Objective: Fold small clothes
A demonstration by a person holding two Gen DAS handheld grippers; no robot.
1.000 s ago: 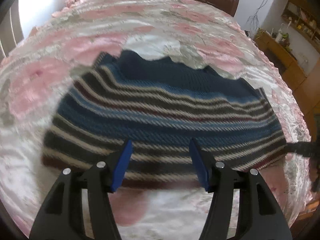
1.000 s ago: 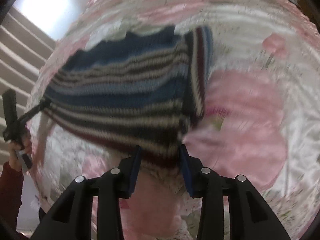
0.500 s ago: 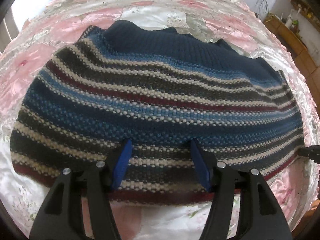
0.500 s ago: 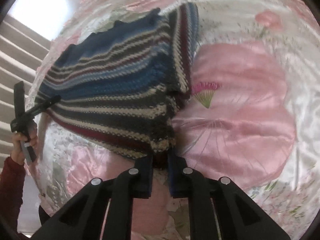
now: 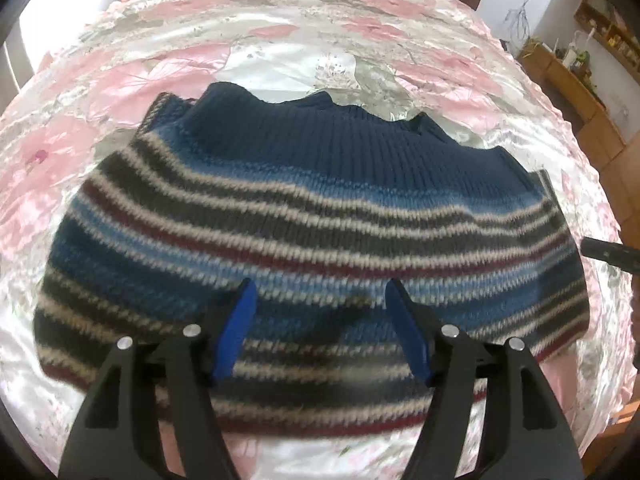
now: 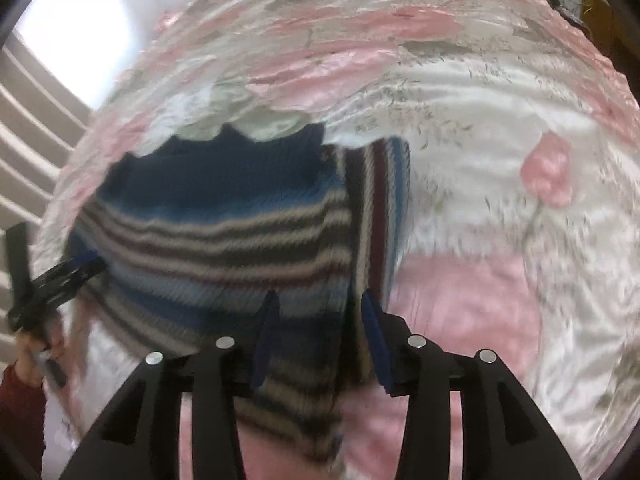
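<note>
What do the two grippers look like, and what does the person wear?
Both the left gripper and the right gripper have black angular frames with triangular cut-outs, round silver screws, and blue pads on the fingers. No cables show. The person wears a dark red sleeve.

A striped knitted sweater (image 5: 312, 232) lies spread across a bed covered with a shiny floral bedspread (image 5: 304, 36) in pink and white. The sweater's far edge is a plain dark blue ribbed band; nearer, stripes of grey, cream, maroon and blue run across it. The left hand-held gripper (image 5: 318, 312) sits over the sweater's near part with its two blue-padded fingers (image 5: 236, 328) spread wide apart, nothing pinched between them. At the right edge a dark tip of the other hand-held gripper (image 5: 608, 252) shows beside the sweater's right side. Wooden furniture (image 5: 572, 80) stands beyond the bed on the right.
</note>
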